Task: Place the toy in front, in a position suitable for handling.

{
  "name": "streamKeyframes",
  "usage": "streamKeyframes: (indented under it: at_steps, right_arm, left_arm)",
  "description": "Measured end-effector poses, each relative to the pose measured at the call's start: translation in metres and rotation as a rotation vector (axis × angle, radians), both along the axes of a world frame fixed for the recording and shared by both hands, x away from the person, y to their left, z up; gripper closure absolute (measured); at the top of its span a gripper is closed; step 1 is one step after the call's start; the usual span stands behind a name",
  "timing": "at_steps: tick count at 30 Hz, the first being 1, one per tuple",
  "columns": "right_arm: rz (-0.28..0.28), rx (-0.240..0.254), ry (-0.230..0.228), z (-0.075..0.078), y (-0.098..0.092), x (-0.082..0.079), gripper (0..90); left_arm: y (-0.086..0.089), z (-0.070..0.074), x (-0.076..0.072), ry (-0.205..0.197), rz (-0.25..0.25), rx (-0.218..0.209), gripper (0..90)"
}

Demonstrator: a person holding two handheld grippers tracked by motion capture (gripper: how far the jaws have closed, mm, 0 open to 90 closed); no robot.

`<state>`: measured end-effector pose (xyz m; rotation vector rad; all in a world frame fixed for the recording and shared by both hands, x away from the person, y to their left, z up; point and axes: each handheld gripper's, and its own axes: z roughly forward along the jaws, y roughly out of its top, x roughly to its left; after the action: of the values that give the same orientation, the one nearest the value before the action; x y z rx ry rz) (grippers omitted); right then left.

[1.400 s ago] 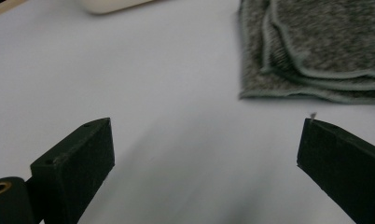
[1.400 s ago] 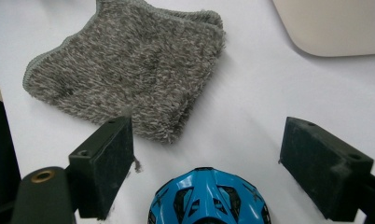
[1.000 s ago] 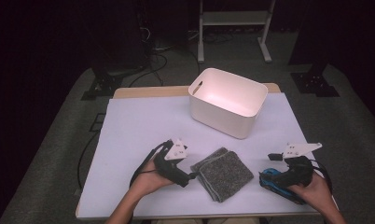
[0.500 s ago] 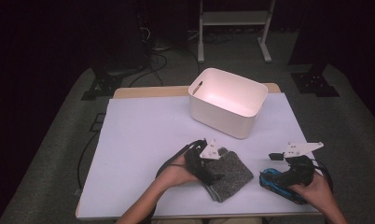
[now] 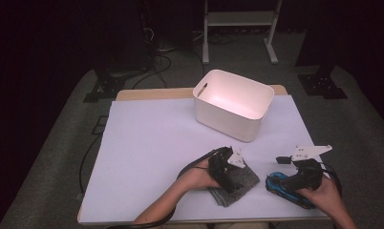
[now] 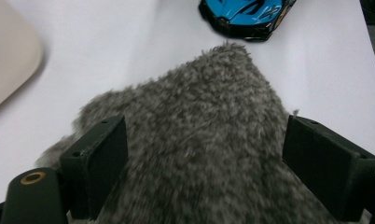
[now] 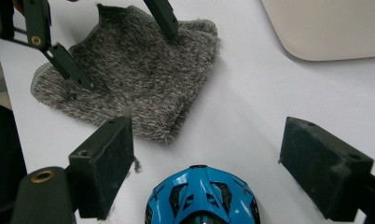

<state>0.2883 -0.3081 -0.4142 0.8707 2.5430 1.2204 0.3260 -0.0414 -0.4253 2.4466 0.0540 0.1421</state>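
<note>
left hand-held gripper [image 5: 227, 168]: lower centre of the high view, down over the grey fuzzy cloth [image 5: 238, 183] — jaws wide, had just been closing in a bit, cloth between them, pads not yet pressing on it.
right hand-held gripper [image 5: 295, 176]: lower right of the high view, jaws spread wide, gripping nothing — nose of the blue toy car [image 7: 202, 196] sat between them in its own view.
grey fuzzy cloth: flat on the table [image 5: 147, 157], lower centre, just left of the car.
blue toy car: lower right, near the cloth's edge, not touching it.
white bin [image 5: 233, 102]: upper centre, well apart from both.
</note>
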Motion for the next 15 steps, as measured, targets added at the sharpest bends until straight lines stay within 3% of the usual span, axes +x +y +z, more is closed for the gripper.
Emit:
streamKeyframes:
  at_steps: [4,6,8,15]
  right_arm:
    - [0.001,-0.006,-0.002,0.0,0.0,0.0,16.2]
    - [0.001,-0.006,-0.002,0.001,-0.001,-0.001,16.2]
    - [-0.001,-0.005,-0.003,0.001,-0.001,-0.001,16.2]
    - [-0.003,-0.003,-0.007,0.001,-0.002,-0.001,16.2]
  left_arm:
    - [-0.013,-0.005,0.0,0.002,-0.026,0.039,15.9]
    - [-0.016,-0.008,-0.001,0.011,-0.041,0.05,22.2]
    - [-0.019,-0.015,-0.001,0.018,-0.039,0.074,23.0]
    - [-0.012,-0.02,0.004,0.071,-0.037,0.023,31.2]
